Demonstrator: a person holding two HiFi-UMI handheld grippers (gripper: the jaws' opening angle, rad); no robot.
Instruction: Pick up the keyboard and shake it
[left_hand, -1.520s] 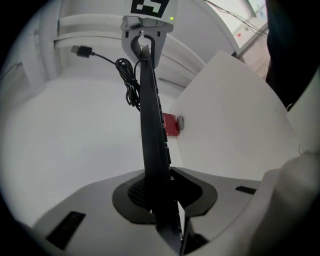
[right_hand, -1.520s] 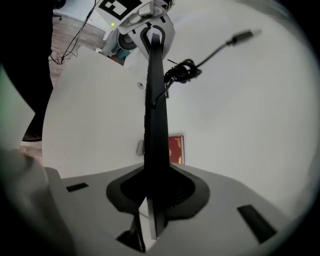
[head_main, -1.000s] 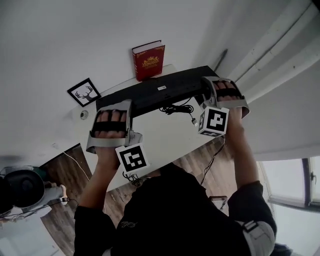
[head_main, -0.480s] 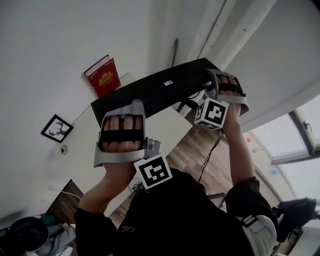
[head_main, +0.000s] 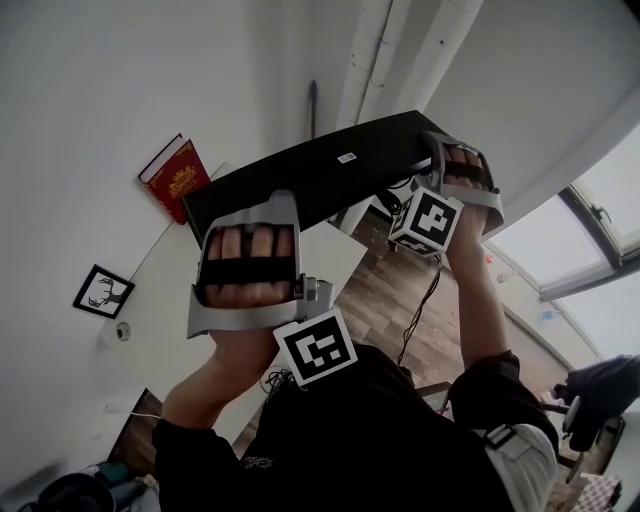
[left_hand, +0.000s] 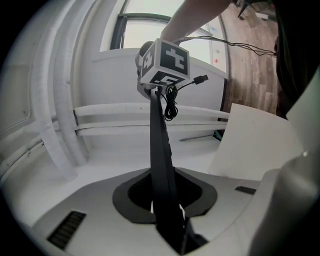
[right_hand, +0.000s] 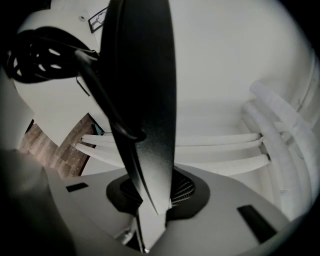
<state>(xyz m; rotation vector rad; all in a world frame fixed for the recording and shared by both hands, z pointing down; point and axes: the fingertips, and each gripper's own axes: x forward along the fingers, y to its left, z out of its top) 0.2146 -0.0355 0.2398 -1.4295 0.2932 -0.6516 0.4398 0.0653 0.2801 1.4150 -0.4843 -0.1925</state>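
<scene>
Two grippers hold the black keyboard (head_main: 320, 172) in the air, clear of the white table (head_main: 335, 255), with its underside toward the head view. The left gripper (head_main: 243, 215) clamps its left end, jaws just tightened further. The right gripper (head_main: 440, 152) clamps its right end, where the cable (head_main: 395, 205) dangles. A red book (head_main: 172, 180) stands far left.

The long black keyboard (head_main: 320, 170) is up in the air above the white table (head_main: 335, 250), clear of it. It is tilted, flat underside and small white label showing. Its black cable (left_hand: 170, 102) dangles from one end.
</scene>
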